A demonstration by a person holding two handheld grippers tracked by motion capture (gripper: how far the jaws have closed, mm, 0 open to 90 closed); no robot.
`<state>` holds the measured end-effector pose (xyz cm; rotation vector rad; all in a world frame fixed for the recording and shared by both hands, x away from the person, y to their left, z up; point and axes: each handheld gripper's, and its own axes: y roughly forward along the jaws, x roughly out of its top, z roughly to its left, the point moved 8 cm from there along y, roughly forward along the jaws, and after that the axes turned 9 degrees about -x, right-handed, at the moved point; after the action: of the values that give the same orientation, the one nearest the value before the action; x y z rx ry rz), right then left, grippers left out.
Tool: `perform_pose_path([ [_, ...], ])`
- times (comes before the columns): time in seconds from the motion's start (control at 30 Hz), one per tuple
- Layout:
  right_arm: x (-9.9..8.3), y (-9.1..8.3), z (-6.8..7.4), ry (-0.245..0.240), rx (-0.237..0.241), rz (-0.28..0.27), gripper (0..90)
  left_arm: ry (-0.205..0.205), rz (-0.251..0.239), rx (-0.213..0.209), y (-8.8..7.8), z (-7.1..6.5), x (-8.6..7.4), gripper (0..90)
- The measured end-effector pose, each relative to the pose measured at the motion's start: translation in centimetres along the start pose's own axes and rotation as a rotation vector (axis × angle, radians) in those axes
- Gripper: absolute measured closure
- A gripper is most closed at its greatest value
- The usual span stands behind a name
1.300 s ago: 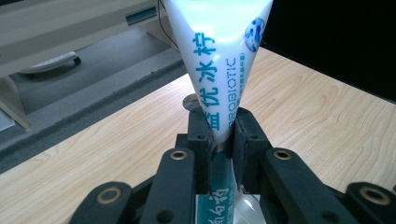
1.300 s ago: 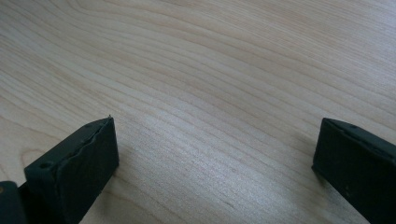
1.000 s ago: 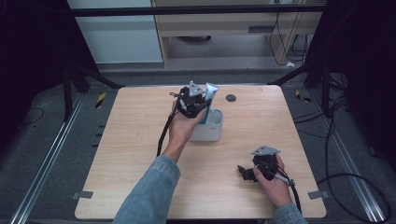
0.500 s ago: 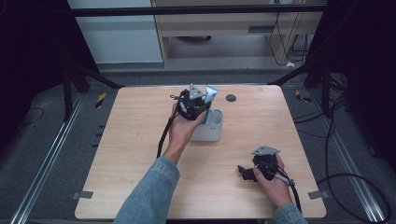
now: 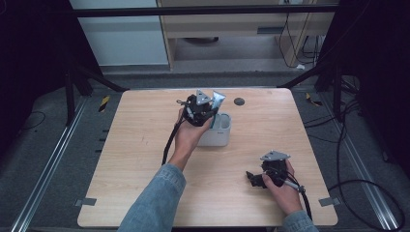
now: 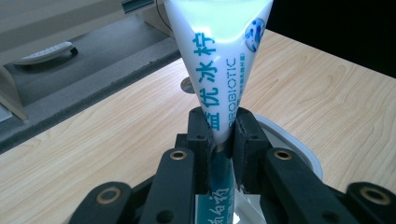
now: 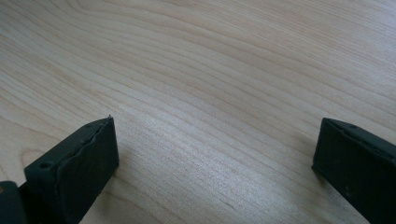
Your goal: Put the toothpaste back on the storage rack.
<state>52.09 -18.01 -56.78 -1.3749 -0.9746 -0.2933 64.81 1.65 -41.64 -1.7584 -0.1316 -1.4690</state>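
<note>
High view: the left hand-held gripper [image 5: 209, 107] hangs over the white rounded plastic container [image 5: 216, 133] near the middle of the light wooden bench [image 5: 135, 164], its jaws pinching a white and teal squeeze tube [image 5: 217, 100] low on its body. In the left gripper view the squeeze tube [image 6: 219, 60] rises between the jaws, widening toward its flat end, with the container's rim [image 6: 299, 144] just behind. The right hand-held gripper [image 5: 254, 178] rests on the bench near the front right corner, jaws spread wide over bare wood.
</note>
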Motion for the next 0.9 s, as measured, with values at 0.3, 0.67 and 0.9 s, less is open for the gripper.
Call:
perform_pose_path([
  [0.3, 0.0, 0.1, -0.1, -0.010, -0.007, -0.003, 0.4, 0.005, 0.014, 0.004, 0.1, 0.0, -0.4, 78.4],
  [0.67, 0.0, 0.0, 0.0, -0.004, -0.005, 0.001, 0.4, 0.003, 0.053, 0.003, 0.4, 0.0, -1.0, 78.3],
  [0.9, 0.0, 0.0, 0.0, -0.004, -0.005, 0.001, 0.4, 0.003, 0.060, 0.002, 0.5, -0.1, -1.2, 78.2],
])
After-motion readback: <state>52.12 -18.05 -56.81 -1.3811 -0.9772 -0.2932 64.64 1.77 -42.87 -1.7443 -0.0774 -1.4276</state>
